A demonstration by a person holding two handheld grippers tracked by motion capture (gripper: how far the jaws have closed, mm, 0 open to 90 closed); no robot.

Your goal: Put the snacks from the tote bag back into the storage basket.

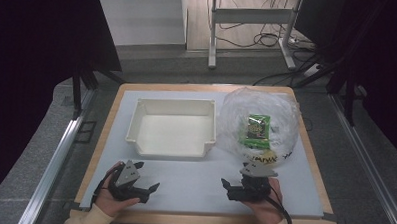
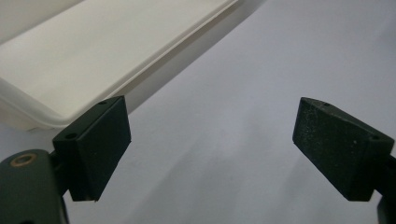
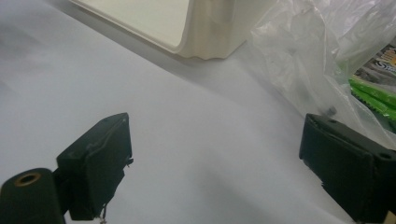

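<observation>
A wood-edged table with a pale grey-white mat (image 1: 183, 191) carries everything. At its middle far side sits a shallow, rectangular, off-white plastic tray (image 1: 172, 128), open at the top; its low rim shows in the left gripper view (image 2: 93, 60) and its corner in the right gripper view (image 3: 205, 32). Just right of the tray, touching or nearly touching it, lies a crumpled, clear plastic bag (image 1: 266, 114) holding a green snack packet (image 1: 257, 131); bag (image 3: 299, 60) and packet (image 3: 373, 95) appear in the right gripper view.

The black left gripper (image 1: 151, 188) rests low at the near left edge of the mat, jaws wide apart on nothing. The black right gripper (image 1: 226, 185) sits at the near right, just short of the bag, jaws likewise spread and empty.
</observation>
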